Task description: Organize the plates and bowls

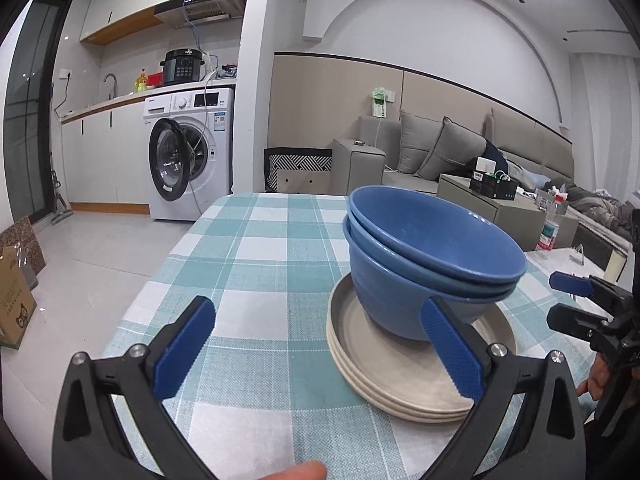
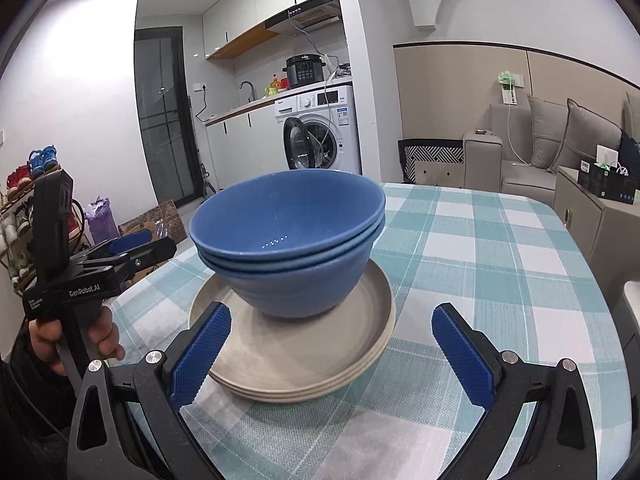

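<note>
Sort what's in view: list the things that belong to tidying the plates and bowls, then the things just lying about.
Belongs to the job:
stacked blue bowls
stacked beige plates under them
left gripper, jaws open
right gripper, jaws open

Just lying about:
plastic bottle
washing machine
pressure cooker
checked tablecloth

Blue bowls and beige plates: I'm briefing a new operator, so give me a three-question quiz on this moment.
1. True or false: the nested blue ceramic bowls sit on the stacked beige round plates.
2. How many beige plates are stacked? A) one B) three C) five
3. Fill in: both the left tool and the right tool are ___, gripping nothing.

Key: 1 true; 2 B; 3 open. All rests on the teal-and-white checked tablecloth.
</note>
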`<state>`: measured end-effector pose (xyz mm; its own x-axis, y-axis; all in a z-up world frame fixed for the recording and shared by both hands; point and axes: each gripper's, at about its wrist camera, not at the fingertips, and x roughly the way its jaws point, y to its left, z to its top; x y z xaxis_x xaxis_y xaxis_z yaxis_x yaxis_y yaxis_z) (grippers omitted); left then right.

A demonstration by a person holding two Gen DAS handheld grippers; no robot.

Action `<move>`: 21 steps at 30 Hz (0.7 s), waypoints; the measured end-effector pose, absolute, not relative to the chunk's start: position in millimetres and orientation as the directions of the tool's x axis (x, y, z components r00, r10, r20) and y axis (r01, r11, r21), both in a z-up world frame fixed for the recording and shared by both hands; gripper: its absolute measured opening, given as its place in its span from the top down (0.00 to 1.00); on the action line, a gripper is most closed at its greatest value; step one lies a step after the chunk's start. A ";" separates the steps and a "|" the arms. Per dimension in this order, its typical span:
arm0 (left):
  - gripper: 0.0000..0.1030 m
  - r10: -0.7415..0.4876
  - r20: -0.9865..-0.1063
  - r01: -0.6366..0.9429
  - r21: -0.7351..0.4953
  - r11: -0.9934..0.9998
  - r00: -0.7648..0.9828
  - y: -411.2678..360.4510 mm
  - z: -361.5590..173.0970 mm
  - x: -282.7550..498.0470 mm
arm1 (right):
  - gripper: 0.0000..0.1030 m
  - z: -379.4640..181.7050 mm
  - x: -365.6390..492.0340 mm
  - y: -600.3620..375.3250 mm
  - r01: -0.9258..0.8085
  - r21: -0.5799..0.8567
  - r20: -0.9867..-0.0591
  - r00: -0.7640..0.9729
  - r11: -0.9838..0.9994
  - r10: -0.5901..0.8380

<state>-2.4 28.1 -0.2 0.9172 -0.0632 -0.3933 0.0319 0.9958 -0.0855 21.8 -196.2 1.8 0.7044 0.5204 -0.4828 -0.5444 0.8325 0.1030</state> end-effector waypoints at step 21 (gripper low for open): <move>0.00 -0.101 -0.340 0.084 -0.064 0.994 0.935 8.9 -15.7 -15.9 | 0.01 -7.4 -6.5 -187.8 -0.576 0.072 -0.409 0.728 0.815 0.550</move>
